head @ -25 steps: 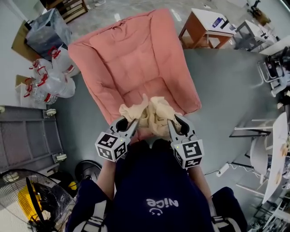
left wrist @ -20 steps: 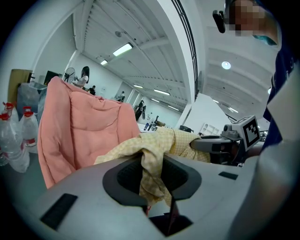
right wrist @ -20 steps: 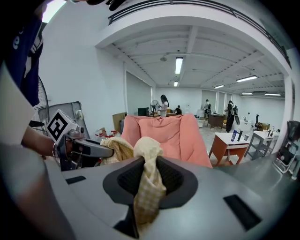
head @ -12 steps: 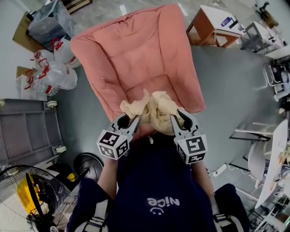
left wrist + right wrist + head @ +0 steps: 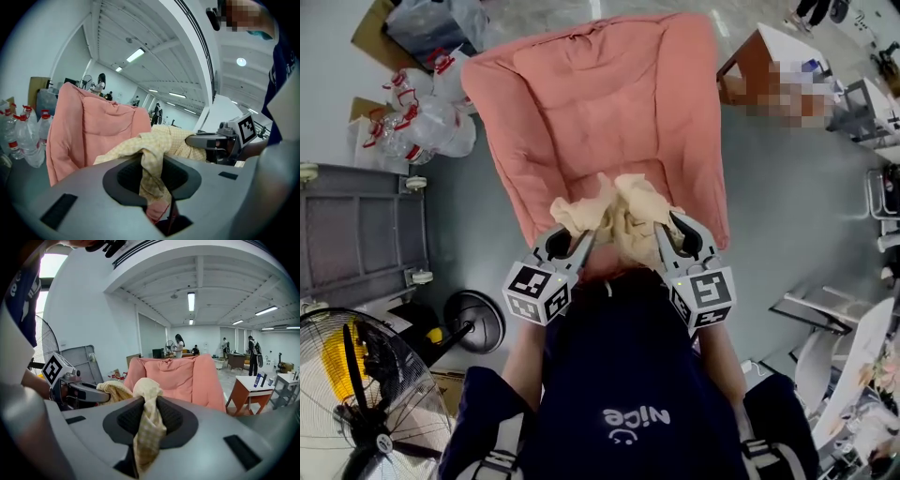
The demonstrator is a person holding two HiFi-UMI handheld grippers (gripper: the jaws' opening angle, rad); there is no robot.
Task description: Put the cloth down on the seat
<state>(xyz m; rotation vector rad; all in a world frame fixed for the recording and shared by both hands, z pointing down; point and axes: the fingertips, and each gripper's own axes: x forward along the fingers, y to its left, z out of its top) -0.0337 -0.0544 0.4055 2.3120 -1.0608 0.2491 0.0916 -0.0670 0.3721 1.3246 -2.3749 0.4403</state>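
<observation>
yellow checked cloth [image 5: 619,217] is bunched up and hanging in the air between the two grippers, over the front part of the seat [image 5: 581,183] of the pink armchair [image 5: 581,84], not lying on it yet. left gripper [image 5: 578,246] is clamped on the cloth's left end; in the left gripper view a fold runs down between the pads with the rest piling up ahead. right gripper [image 5: 667,239] is clenched on the right end the same way, a twisted strip of cloth pinched between its jaws in the right gripper view. the cloth's long axis runs side to side, gripper to gripper, roughly across the seat's width, with slack heaped in the middle. key relation: the seat lies ahead of and below both grippers, which point forward and a bit down at the chair back. neither hand looks nearer, both sit about level at the seat's front edge. judgement: next step is likely to carry forward and lower over the cushion, then let go both ends; a risk is the bundle landing on the front lip and sliding off. around the chair: water bottles [image 5: 422,117] on the floor to its left, a fan [image 5: 356,394] beside the person on their left, a small table [image 5: 745,80] to the chair's right.
</observation>
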